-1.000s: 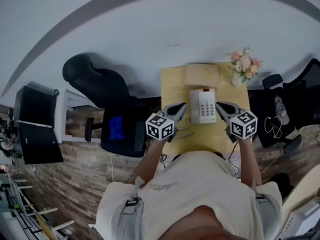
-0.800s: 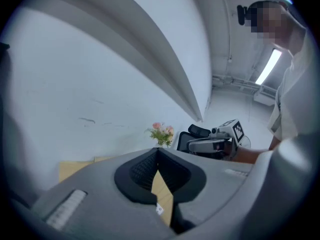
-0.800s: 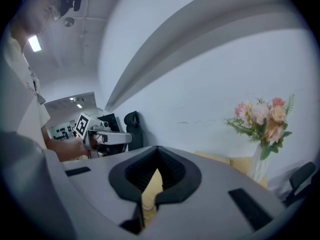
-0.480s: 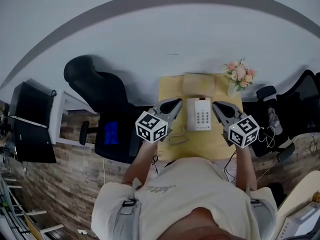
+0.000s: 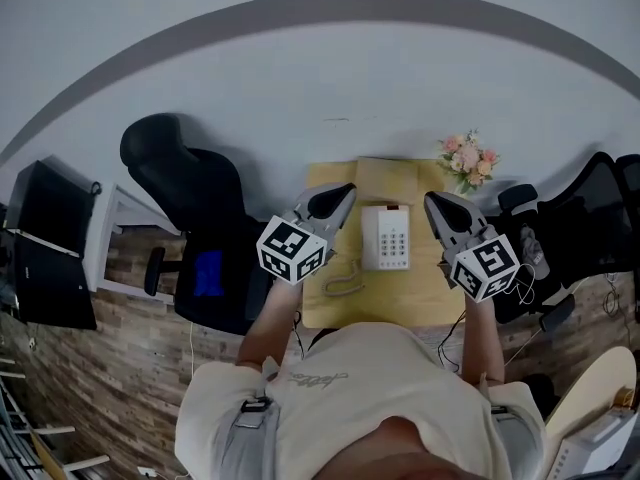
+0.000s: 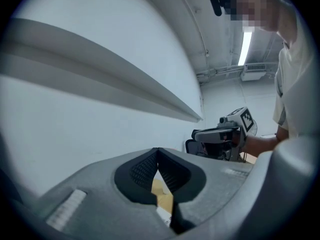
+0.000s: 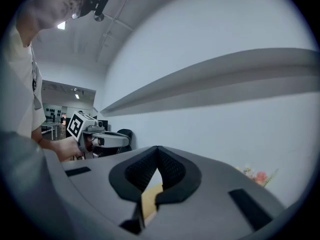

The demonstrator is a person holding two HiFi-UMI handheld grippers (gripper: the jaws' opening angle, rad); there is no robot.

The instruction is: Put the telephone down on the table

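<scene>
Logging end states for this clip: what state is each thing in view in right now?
telephone: flat on the table, keypad up, untouched
left gripper: shut, empty, clear of the telephone
right gripper: shut, empty, clear of the telephone
flowers: upright at the table's far right corner

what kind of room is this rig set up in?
Probably an office: a white telephone on a small wooden table against a plain wall, with a black office chair on one side and a second chair on the other.
</scene>
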